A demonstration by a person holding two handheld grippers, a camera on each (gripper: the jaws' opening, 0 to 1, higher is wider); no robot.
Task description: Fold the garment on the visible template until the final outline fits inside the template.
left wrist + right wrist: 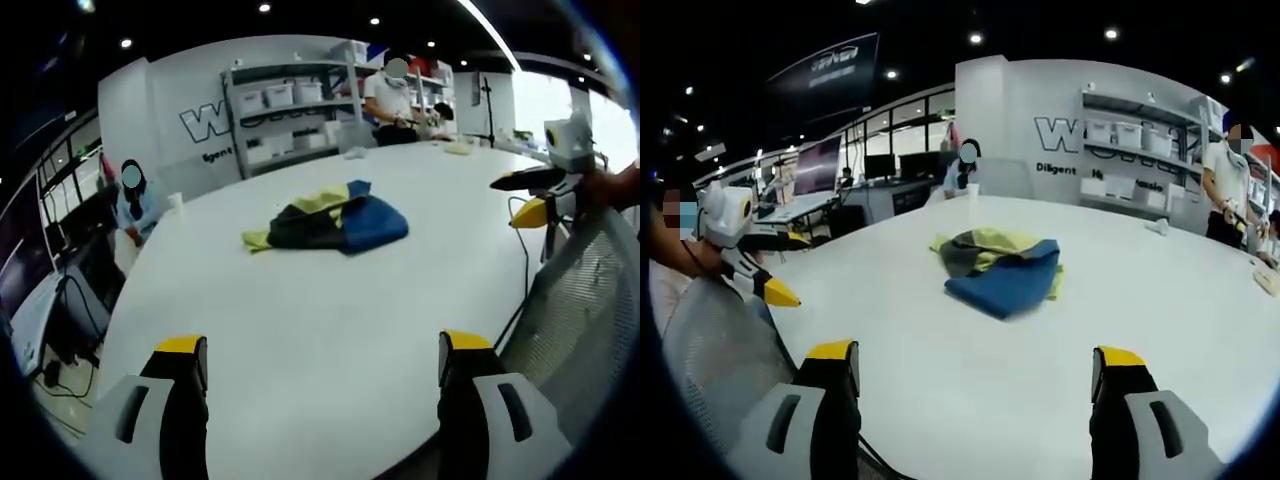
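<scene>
Both grippers, left gripper (323,375) and right gripper (975,385), are hovering wide open, empty, garment (328,222) lying crumpled on white table (300,330); shelving behind in left gripper view, monitors in right gripper view

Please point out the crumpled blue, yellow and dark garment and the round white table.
crumpled blue, yellow and dark garment (335,225): left gripper view, its middle folds.
round white table (970,385): right gripper view, bare top.

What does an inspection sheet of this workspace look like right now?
Surface: white table, mostly bare.
Job's things: garment, blue, yellow and dark, crumpled in a heap mid-table; no template seen.
Clutter: cup at the far edge; small items near the far side.
Grippers: left tool open, above the table edge, holding nothing; right tool likewise.
Cables: cable at the table's edge.
Surroundings: mesh chair, shelves with bins, people beyond the table.
</scene>
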